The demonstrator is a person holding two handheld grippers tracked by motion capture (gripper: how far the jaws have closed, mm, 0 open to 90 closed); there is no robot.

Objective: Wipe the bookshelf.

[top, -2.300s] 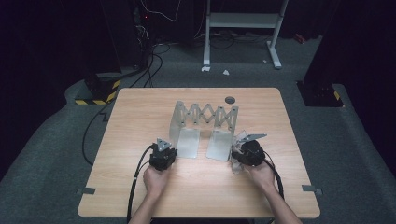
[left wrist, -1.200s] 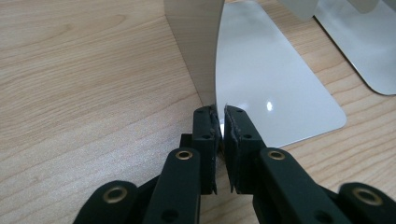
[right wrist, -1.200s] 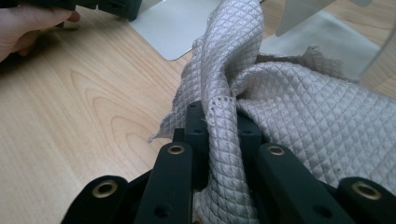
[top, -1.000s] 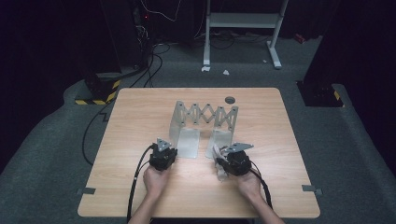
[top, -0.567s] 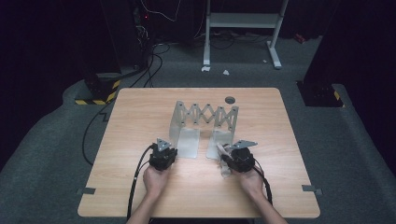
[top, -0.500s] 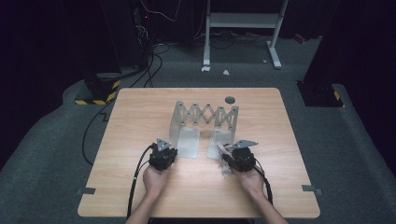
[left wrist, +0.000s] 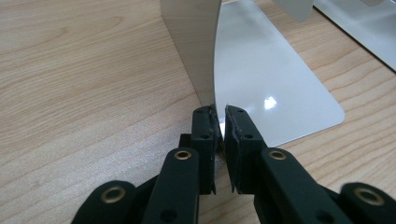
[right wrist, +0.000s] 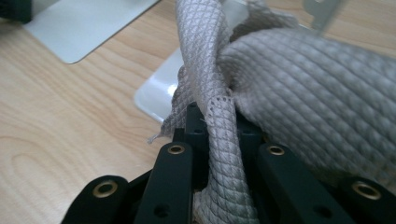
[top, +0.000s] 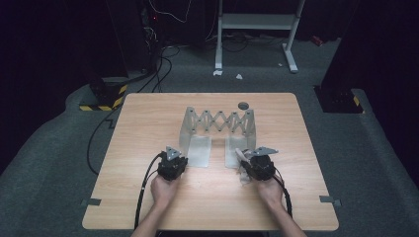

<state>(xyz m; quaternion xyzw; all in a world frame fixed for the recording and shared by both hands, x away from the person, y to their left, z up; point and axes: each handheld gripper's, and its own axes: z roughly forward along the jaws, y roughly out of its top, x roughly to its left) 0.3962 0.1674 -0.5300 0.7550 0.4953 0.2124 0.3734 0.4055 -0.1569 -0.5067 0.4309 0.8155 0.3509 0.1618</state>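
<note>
Left tongs (left wrist: 220, 122) clamped on the near edge of the rack's (top: 220, 122) left plate (left wrist: 261, 84), which runs straight ahead of them; right tongs (right wrist: 219, 119) pinch a grey cloth (right wrist: 299, 88), bunched over the right plate's (top: 233, 153) near end, so that hand sits closest.

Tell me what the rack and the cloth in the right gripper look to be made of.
Rack: probably thin sheet metal, satin silver; its base plate mirrors a light glint. Cloth: woven grey-beige textile with a diamond waffle texture, soft folds and a frayed edge, possibly microfibre, pinched in the right gripper.
</note>
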